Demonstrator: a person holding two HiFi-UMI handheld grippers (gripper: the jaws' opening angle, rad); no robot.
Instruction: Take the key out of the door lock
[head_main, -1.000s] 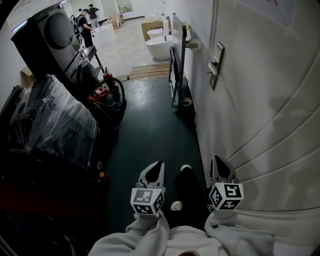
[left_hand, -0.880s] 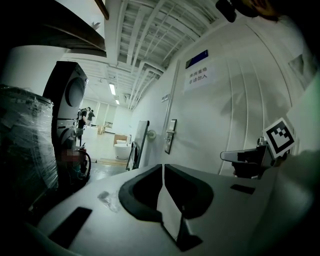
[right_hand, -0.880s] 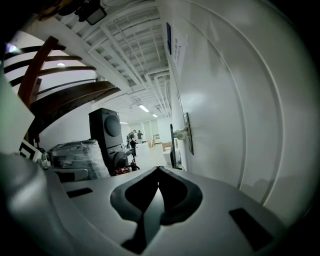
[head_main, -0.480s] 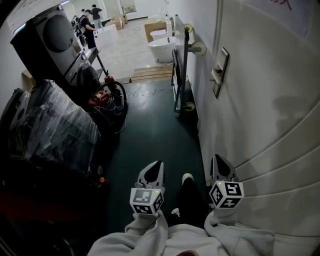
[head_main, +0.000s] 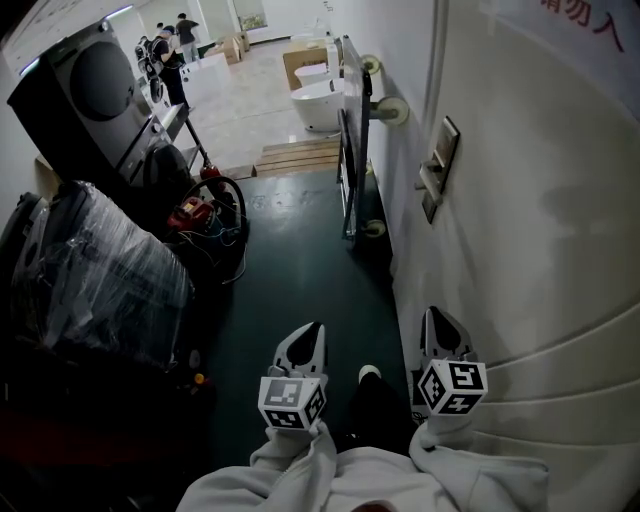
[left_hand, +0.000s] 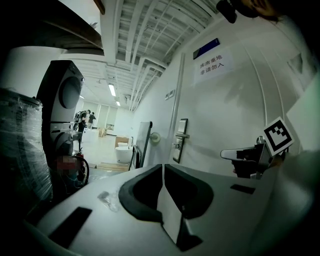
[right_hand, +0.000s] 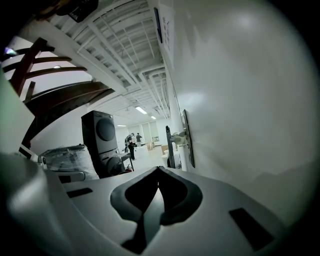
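The white door (head_main: 540, 200) fills the right side of the head view. Its dark lock plate with a lever handle (head_main: 437, 168) is well ahead of both grippers, also seen as lock plate (left_hand: 179, 146) and lock plate (right_hand: 186, 137). No key can be made out at this distance. My left gripper (head_main: 316, 330) is held low over the dark floor, jaws shut and empty. My right gripper (head_main: 432, 316) is beside the door's lower part, jaws shut and empty. The jaws meet at left gripper (left_hand: 163, 166) and right gripper (right_hand: 158, 169).
A stacked washer and dryer (head_main: 90, 95), a plastic-wrapped load (head_main: 100, 270) and red equipment with cables (head_main: 205, 210) line the left. A wheeled panel rack (head_main: 350, 130) stands by the wall past the door. A bathtub (head_main: 318, 100) and people (head_main: 170, 55) are far off. My foot (head_main: 368, 374) is below.
The view has advanced along the corridor and the lock plate sits slightly nearer. My foot has stepped forward. Both grippers keep their places and stay shut.
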